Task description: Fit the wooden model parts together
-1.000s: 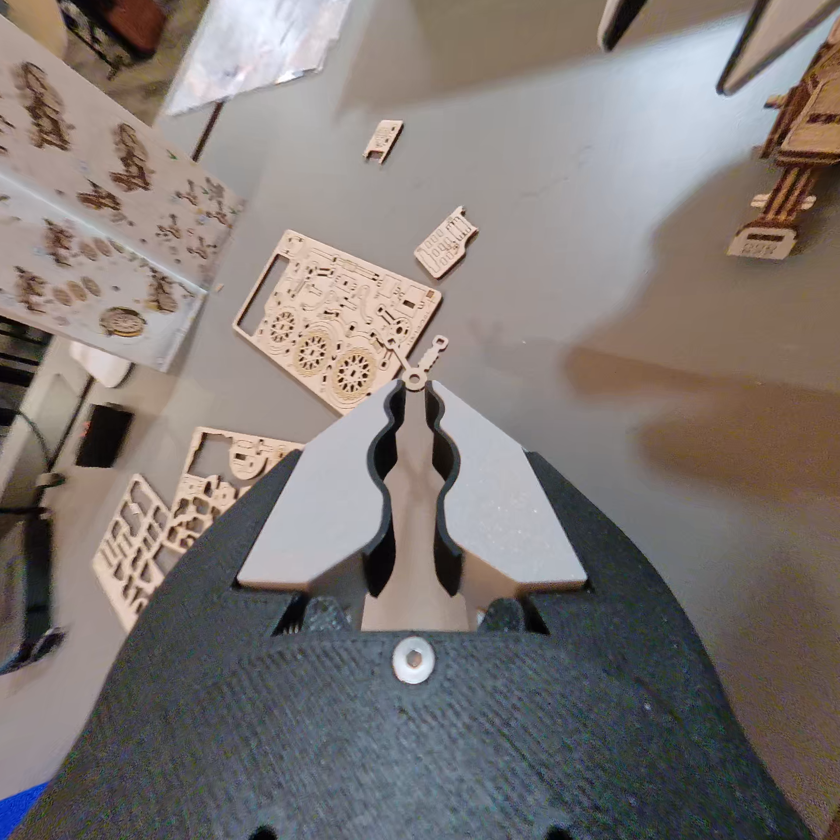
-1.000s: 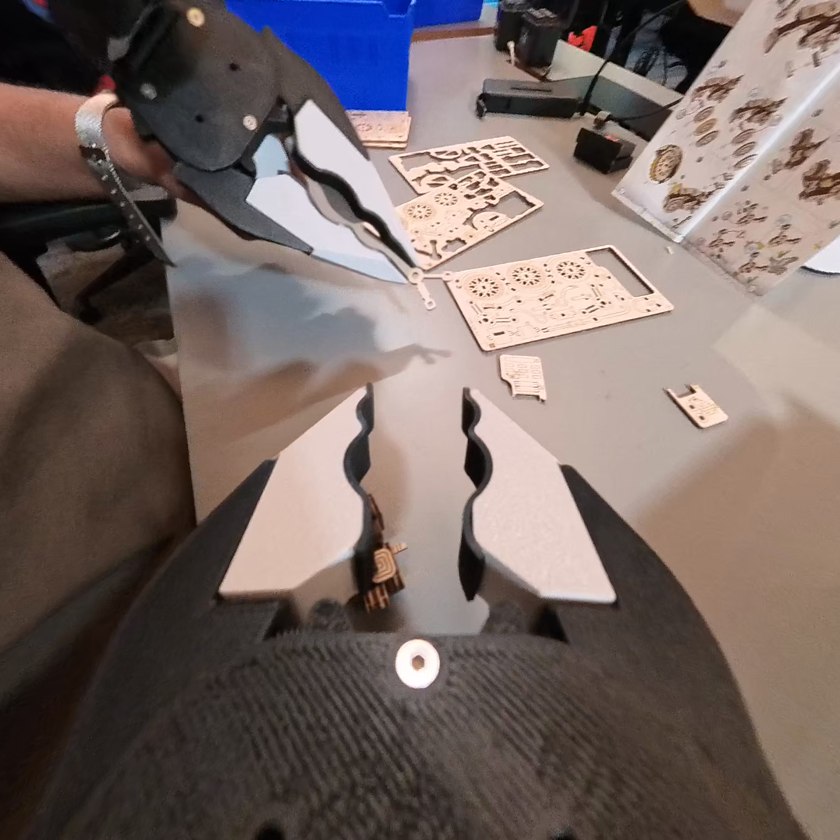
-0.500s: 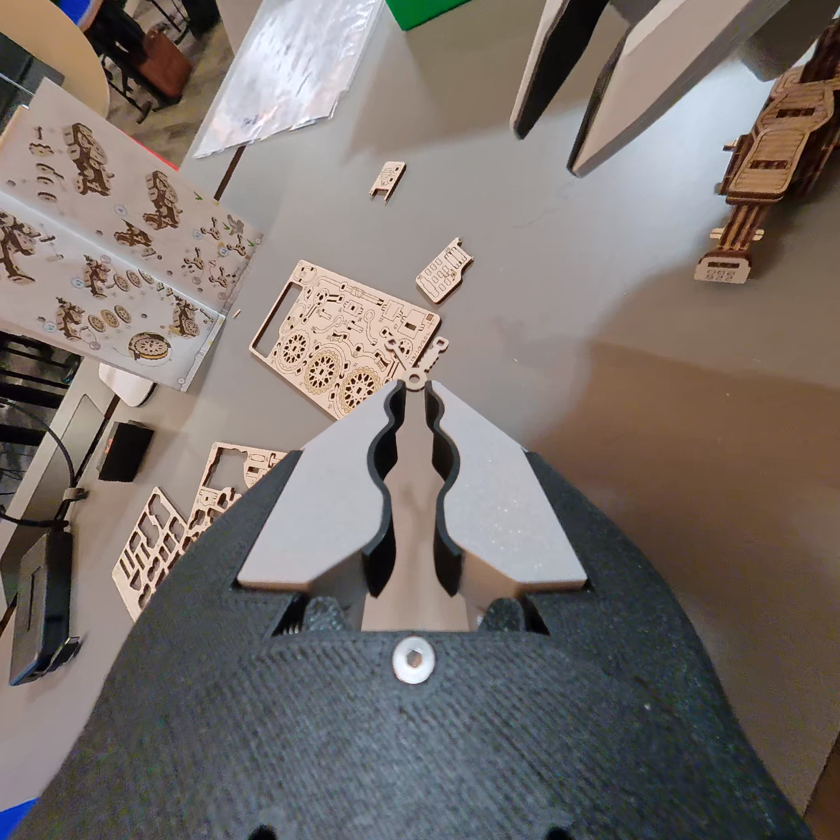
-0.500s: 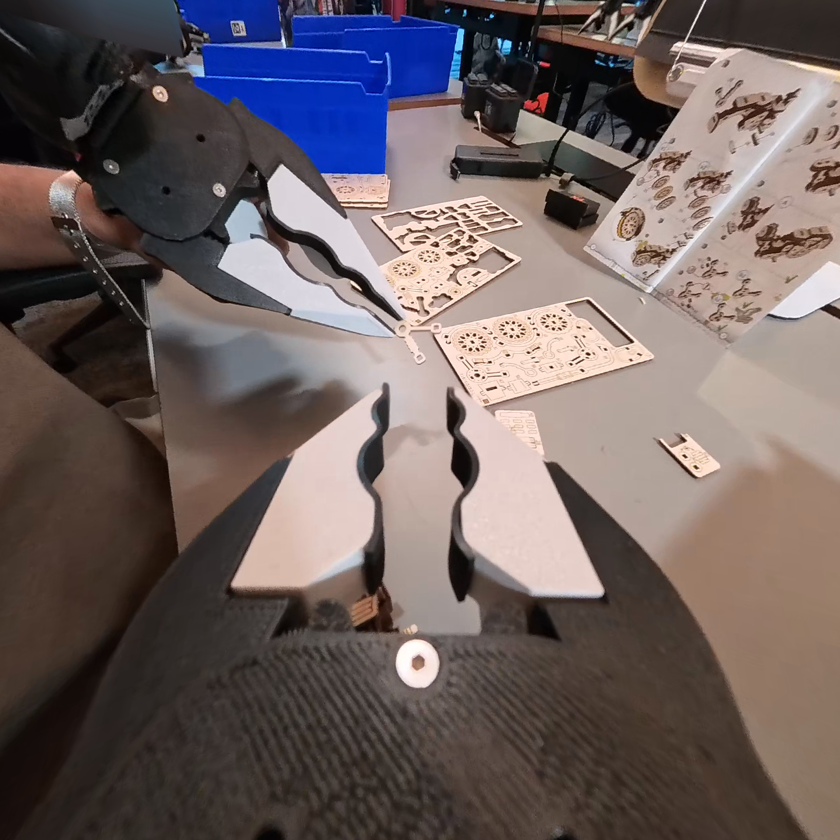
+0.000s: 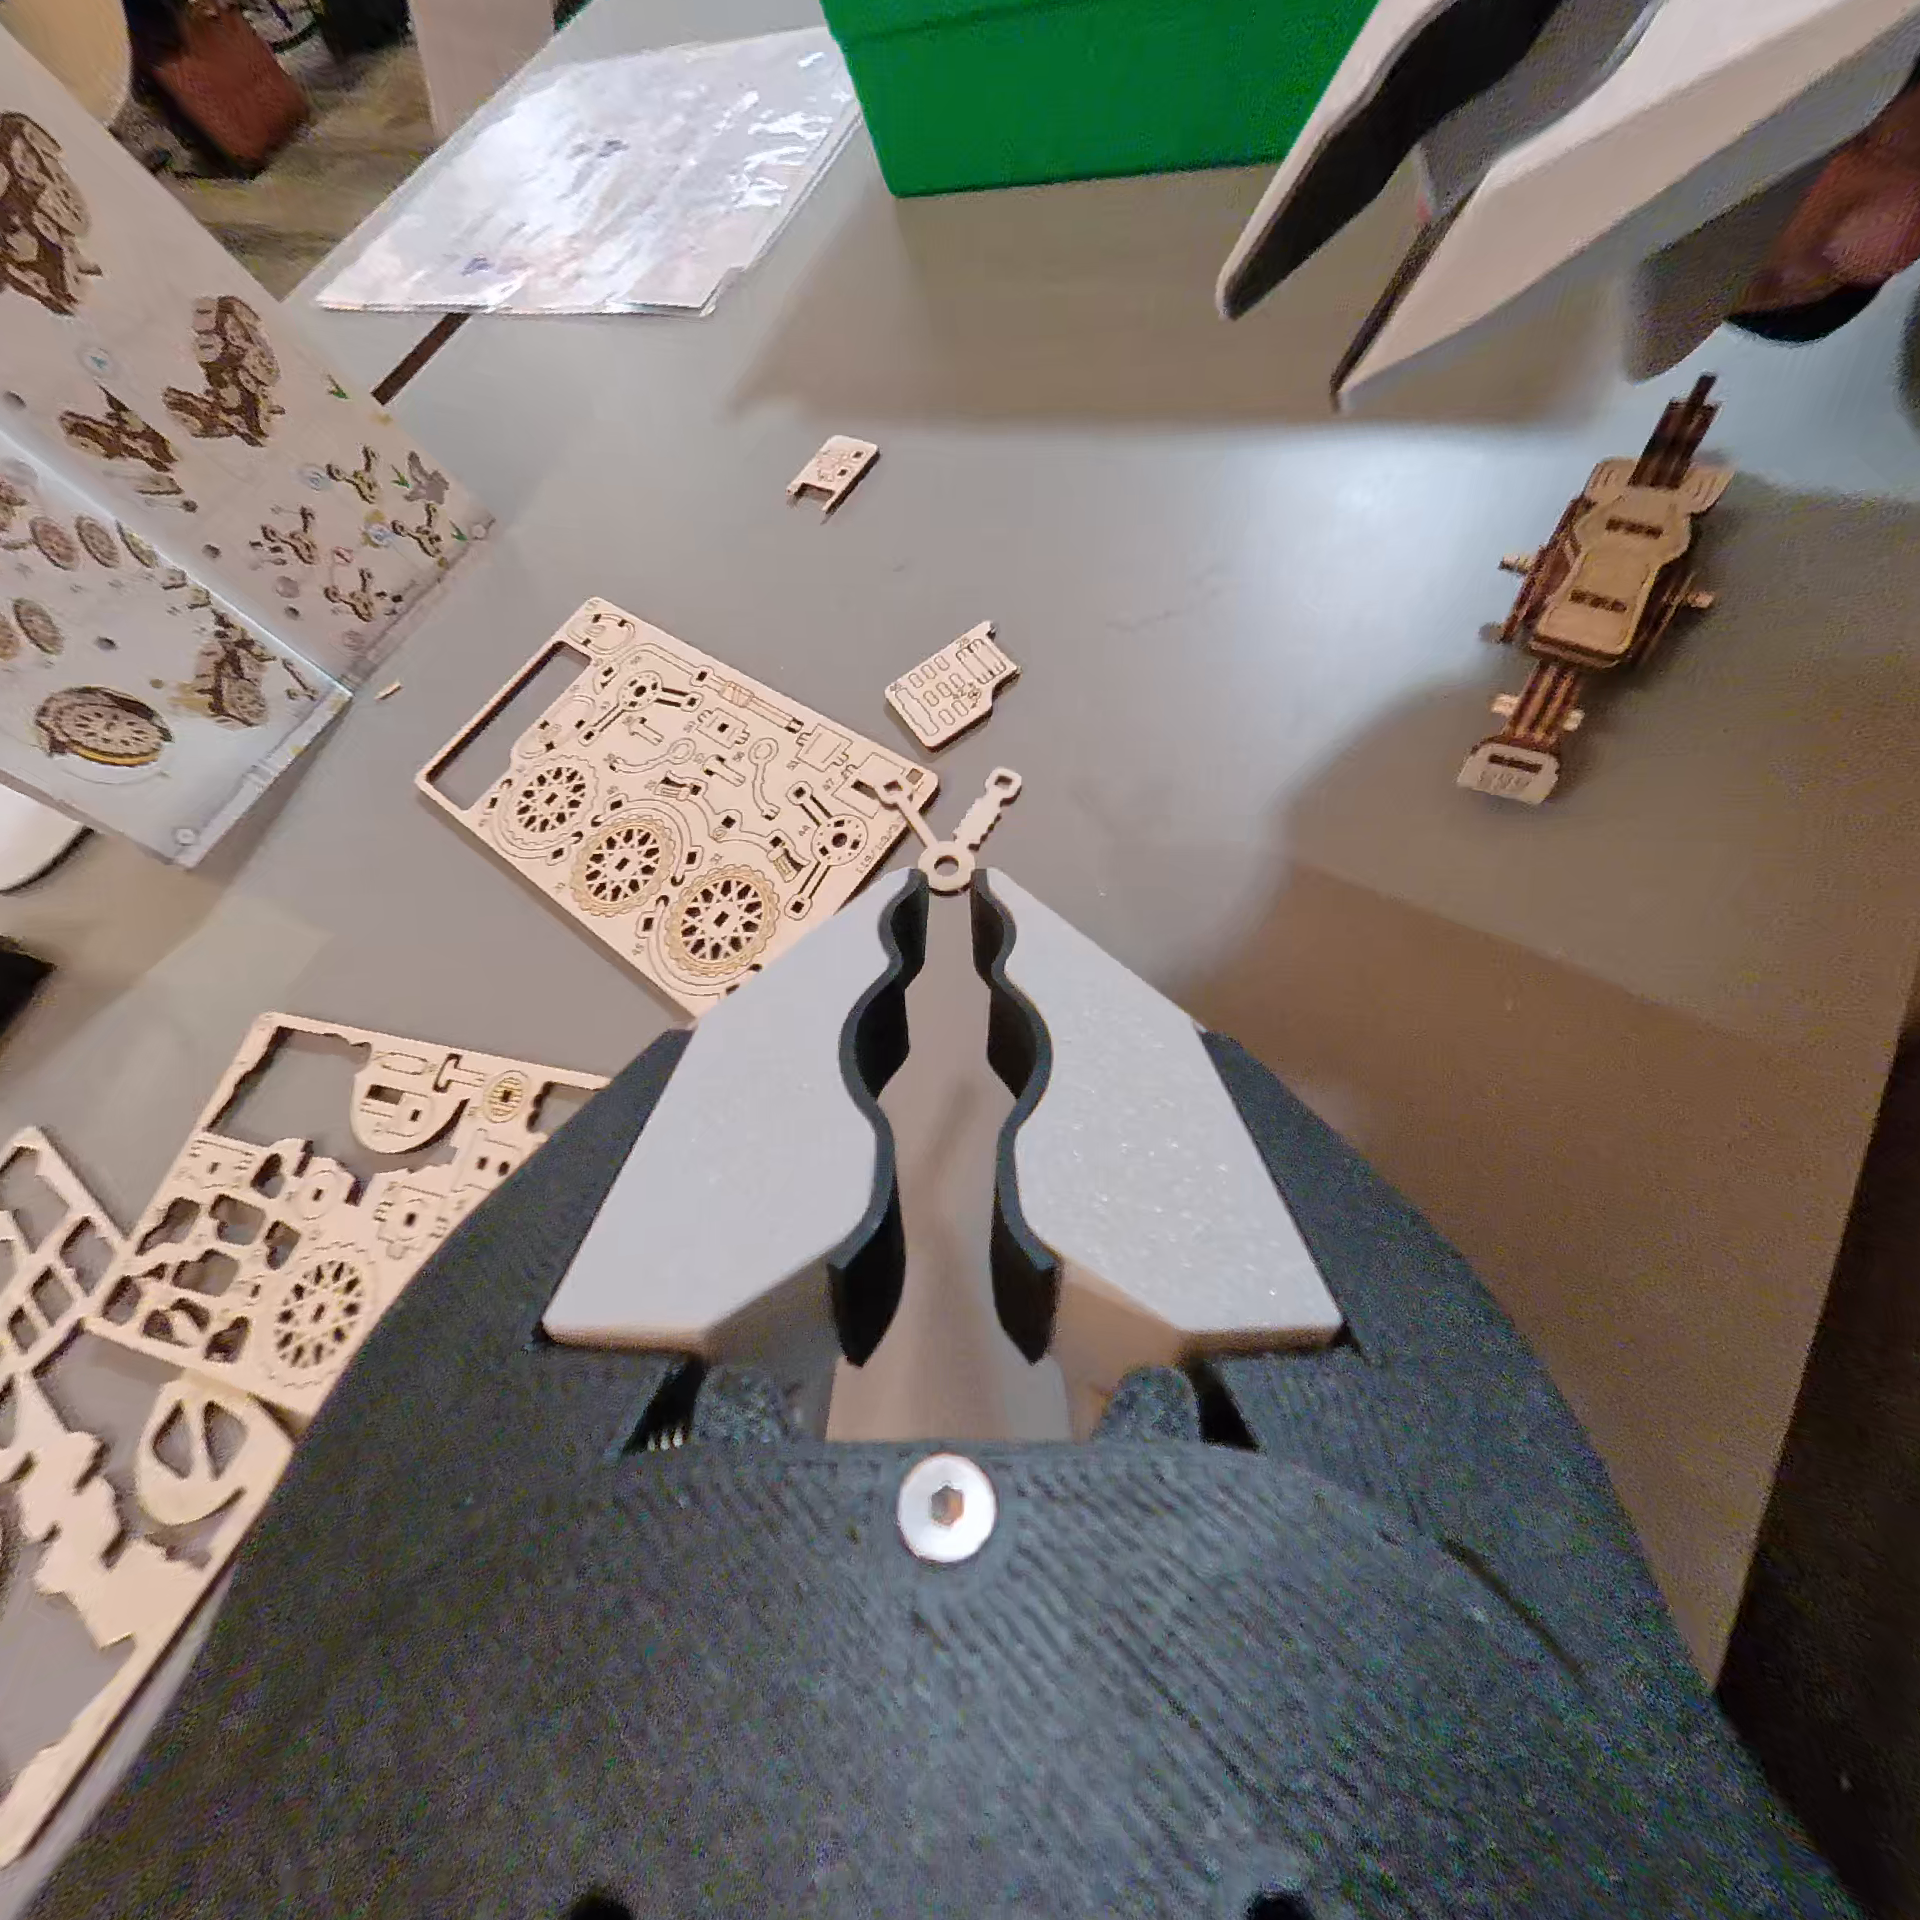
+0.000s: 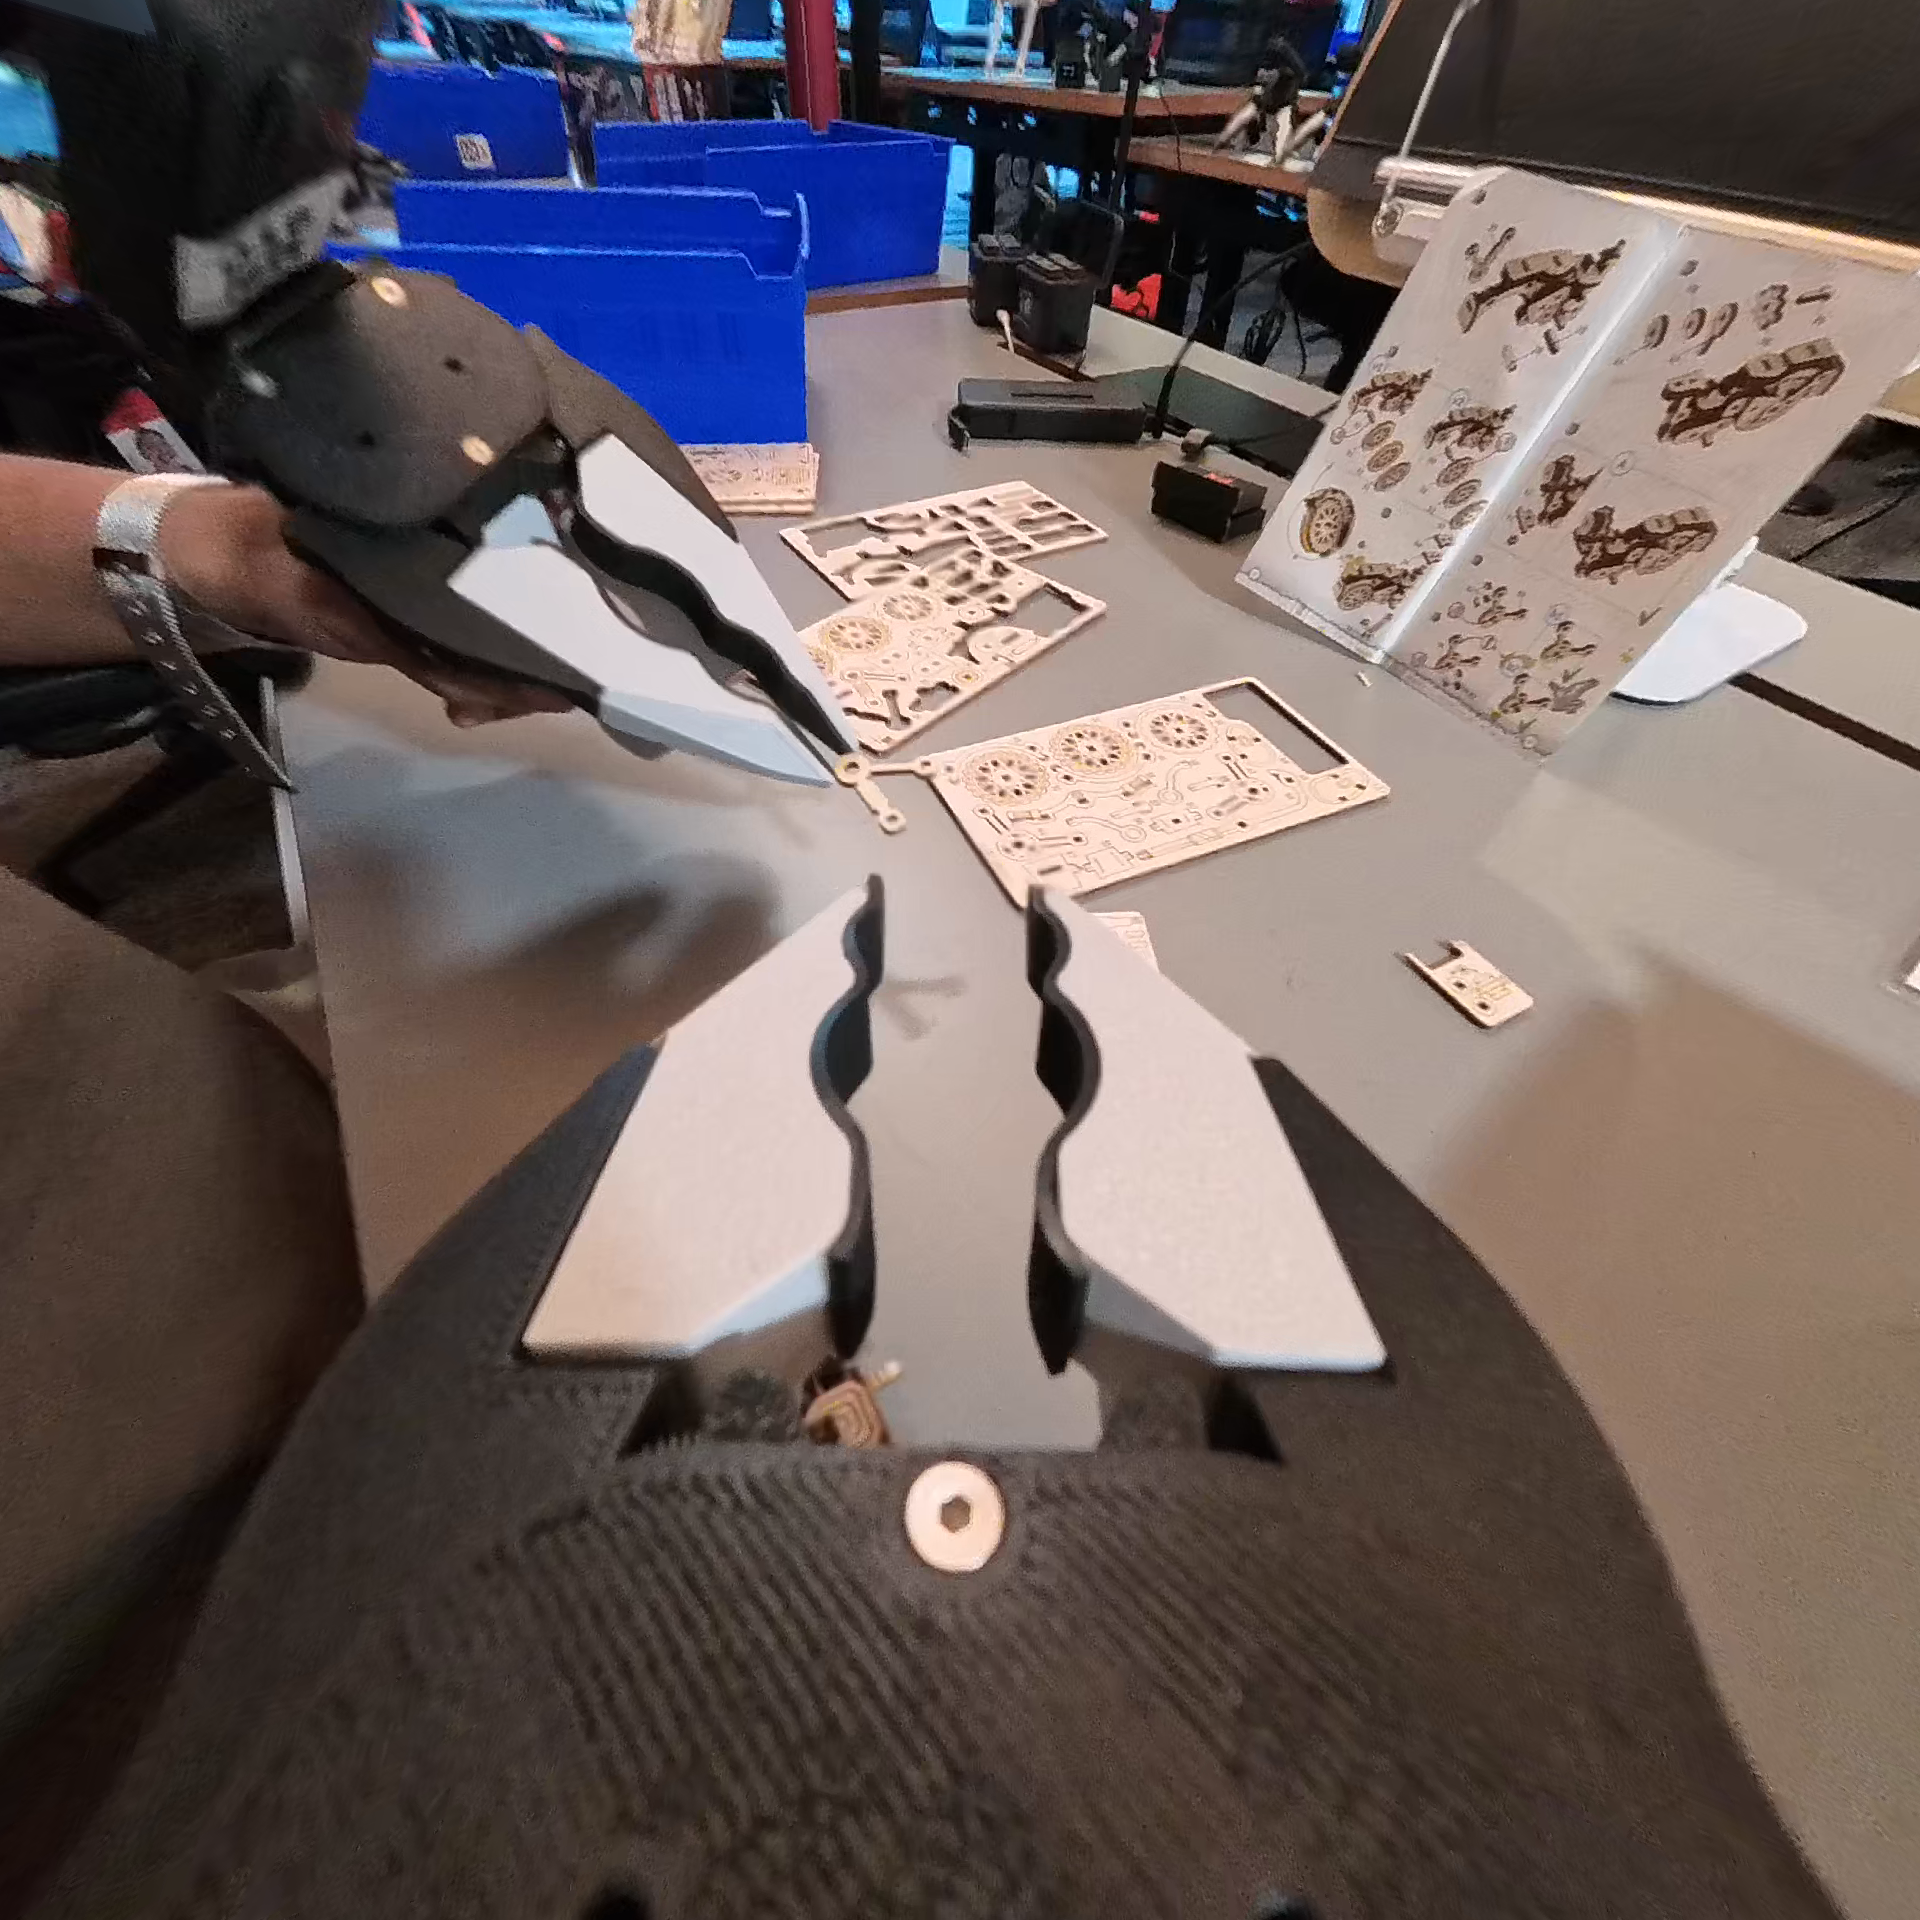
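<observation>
Your left gripper (image 5: 948, 883) pinches a small V-shaped wooden linkage piece (image 5: 961, 826) at its ring end, above the grey table (image 5: 1195, 582).

Its jaws are nearly closed on that ring, both arms of the piece sticking out past the tips. Just beyond the piece lies the laser-cut parts sheet (image 5: 675, 800); the half-built wooden model (image 5: 1590, 603) stands well to its right. Your right gripper (image 6: 951, 914) hangs above the table, jaws parted and empty.
</observation>
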